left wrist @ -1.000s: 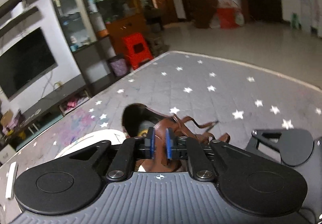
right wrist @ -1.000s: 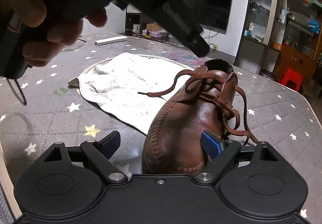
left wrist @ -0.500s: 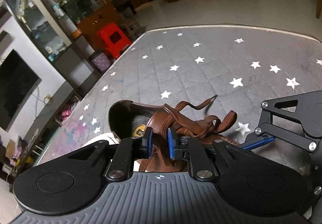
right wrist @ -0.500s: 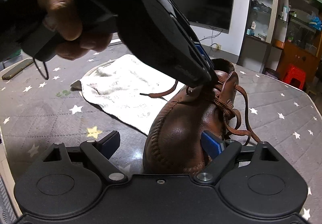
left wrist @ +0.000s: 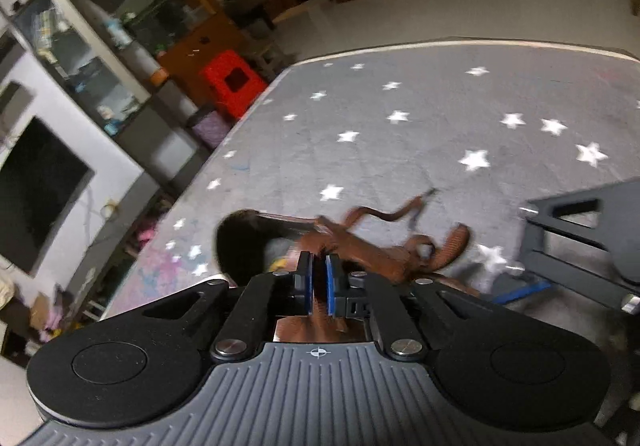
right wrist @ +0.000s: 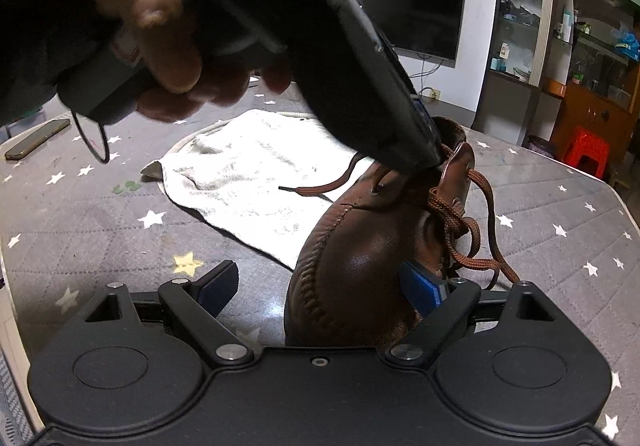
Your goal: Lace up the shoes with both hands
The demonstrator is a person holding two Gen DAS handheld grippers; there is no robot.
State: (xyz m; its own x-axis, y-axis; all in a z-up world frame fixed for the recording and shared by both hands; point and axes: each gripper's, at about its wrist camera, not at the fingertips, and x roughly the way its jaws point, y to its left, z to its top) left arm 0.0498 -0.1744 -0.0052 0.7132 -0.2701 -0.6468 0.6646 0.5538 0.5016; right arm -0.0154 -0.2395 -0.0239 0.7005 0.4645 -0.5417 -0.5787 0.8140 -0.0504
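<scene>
Left tool (left wrist: pixel 318 282): nearly closed over the shoe (right wrist: pixel 360 246) tongue; grip on lace (right wrist: pixel 456 217) cannot be confirmed. Right tool (right wrist: pixel 320 286): wide open, straddling the toe. White towel (right wrist: pixel 248 173) lies beyond, phone (right wrist: pixel 36 137) far left.

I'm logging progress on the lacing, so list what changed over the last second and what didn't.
The left gripper came down from above onto the brown shoe, reaching the lace at its tongue; its fingers narrowed, though a grip isn't clear. The right gripper stayed open, straddling the toe. Shoe, white towel and loose lace end stayed put.
</scene>
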